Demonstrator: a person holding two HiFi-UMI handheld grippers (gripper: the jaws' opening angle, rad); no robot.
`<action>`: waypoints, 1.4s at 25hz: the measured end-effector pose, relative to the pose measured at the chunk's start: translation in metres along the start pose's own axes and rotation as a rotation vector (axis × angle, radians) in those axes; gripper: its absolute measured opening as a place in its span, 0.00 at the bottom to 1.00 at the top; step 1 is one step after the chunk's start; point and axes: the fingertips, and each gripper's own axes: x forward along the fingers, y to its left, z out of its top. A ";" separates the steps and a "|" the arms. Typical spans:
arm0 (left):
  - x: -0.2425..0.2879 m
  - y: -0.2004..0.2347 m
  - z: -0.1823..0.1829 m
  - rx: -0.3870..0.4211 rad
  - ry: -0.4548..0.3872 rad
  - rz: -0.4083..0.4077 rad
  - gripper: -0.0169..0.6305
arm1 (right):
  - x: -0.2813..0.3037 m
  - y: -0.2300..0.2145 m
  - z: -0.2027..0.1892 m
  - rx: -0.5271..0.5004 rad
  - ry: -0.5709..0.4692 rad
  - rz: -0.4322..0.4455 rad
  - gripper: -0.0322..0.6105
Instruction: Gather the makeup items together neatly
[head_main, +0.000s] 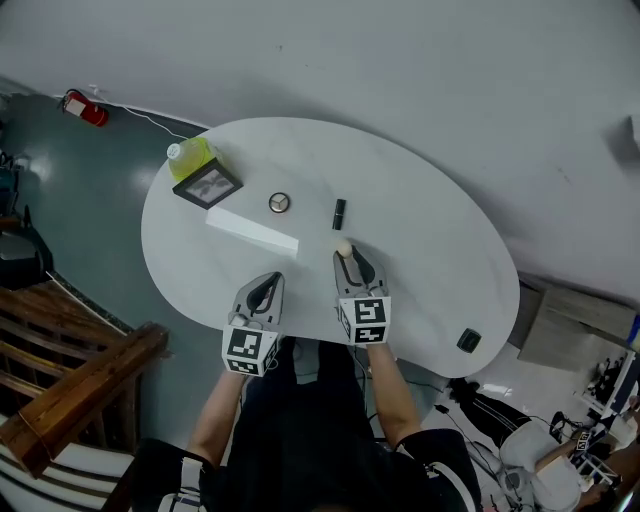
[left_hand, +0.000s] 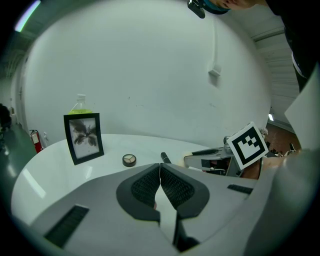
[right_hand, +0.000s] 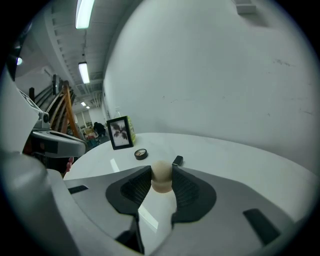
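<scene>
My right gripper (head_main: 346, 254) is shut on a beige egg-shaped makeup sponge (head_main: 344, 247), and its pads press on both sides of the sponge (right_hand: 161, 179), held above the white table (head_main: 430, 250). A round eyeshadow compact (head_main: 279, 203) and a short black lipstick tube (head_main: 339, 212) lie just beyond it. In the right gripper view the compact (right_hand: 141, 154) and the tube (right_hand: 177, 160) sit ahead of the jaws. My left gripper (head_main: 271, 279) hovers over the table's near side, its pads (left_hand: 172, 187) closed together with nothing between them.
A black picture frame (head_main: 208, 185) stands at the far left with a yellow-green bottle (head_main: 188, 155) behind it. A long white box (head_main: 252, 230) lies near the left gripper. A small black object (head_main: 468, 340) rests at the table's right edge. A wooden railing (head_main: 80, 385) is lower left.
</scene>
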 end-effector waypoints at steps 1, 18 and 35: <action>0.000 -0.005 0.003 0.009 -0.005 -0.009 0.06 | -0.007 -0.004 0.003 0.005 -0.009 -0.012 0.28; 0.010 -0.148 0.039 0.193 -0.044 -0.262 0.06 | -0.164 -0.098 -0.008 0.128 -0.120 -0.299 0.27; 0.035 -0.298 0.021 0.314 -0.009 -0.506 0.06 | -0.297 -0.185 -0.086 0.254 -0.111 -0.561 0.27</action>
